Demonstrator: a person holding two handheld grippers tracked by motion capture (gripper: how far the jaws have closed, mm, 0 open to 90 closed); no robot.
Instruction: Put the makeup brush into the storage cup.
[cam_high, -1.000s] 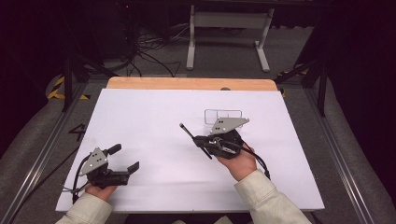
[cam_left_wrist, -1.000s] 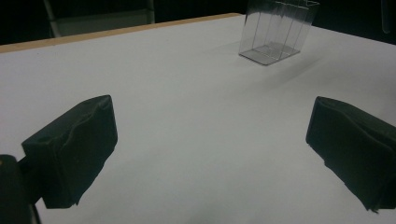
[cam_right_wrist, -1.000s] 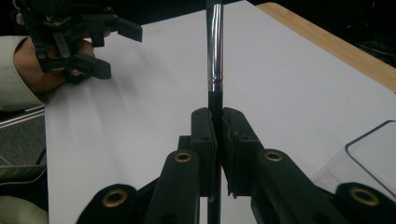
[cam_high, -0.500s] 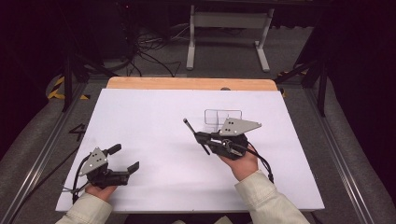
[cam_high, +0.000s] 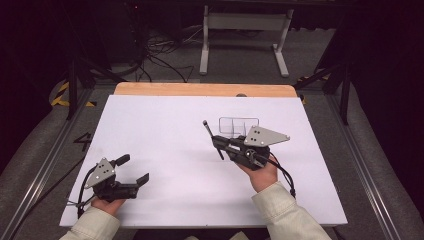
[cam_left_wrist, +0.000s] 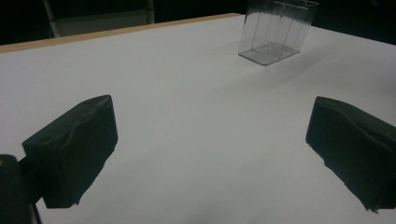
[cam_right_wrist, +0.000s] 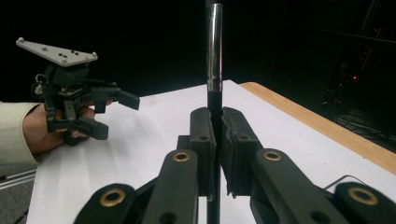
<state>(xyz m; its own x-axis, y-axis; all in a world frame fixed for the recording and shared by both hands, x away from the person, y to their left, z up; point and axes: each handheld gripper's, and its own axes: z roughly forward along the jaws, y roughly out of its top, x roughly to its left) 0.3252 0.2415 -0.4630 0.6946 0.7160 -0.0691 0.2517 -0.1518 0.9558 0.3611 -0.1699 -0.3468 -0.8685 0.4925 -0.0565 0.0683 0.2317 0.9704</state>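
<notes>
From the high view, your right gripper (cam_high: 214, 140) is clamped on a thin dark pen (cam_high: 212, 138), held above the white table (cam_high: 165, 140) just in front of the clear plastic organiser (cam_high: 238, 125). The pen sticks out to the left of the jaws, tilted, one end up and one end down. Your left gripper (cam_high: 134, 170) rests low at the near left corner, jaws spread wide with nothing between them, well apart from the organiser.

In the left gripper view, both black pads (cam_left_wrist: 74, 149) stand far apart over bare white surface, and the organiser (cam_left_wrist: 275, 32) sits upright in the distance, its dividers showing through the walls; its compartments look empty, as far as you can tell.

In the right gripper view, the jaws are pinched tight on the pen (cam_right_wrist: 215, 70), whose metal section rises straight up between them. Your left gripper (cam_right_wrist: 100, 114) shows farther off.

You seem to be at the carry step: pen gripped, not yet placed. Next, you'll likely need to bring the pen over a compartment, turn it upright and lower its bottom end inside before letting go.
</notes>
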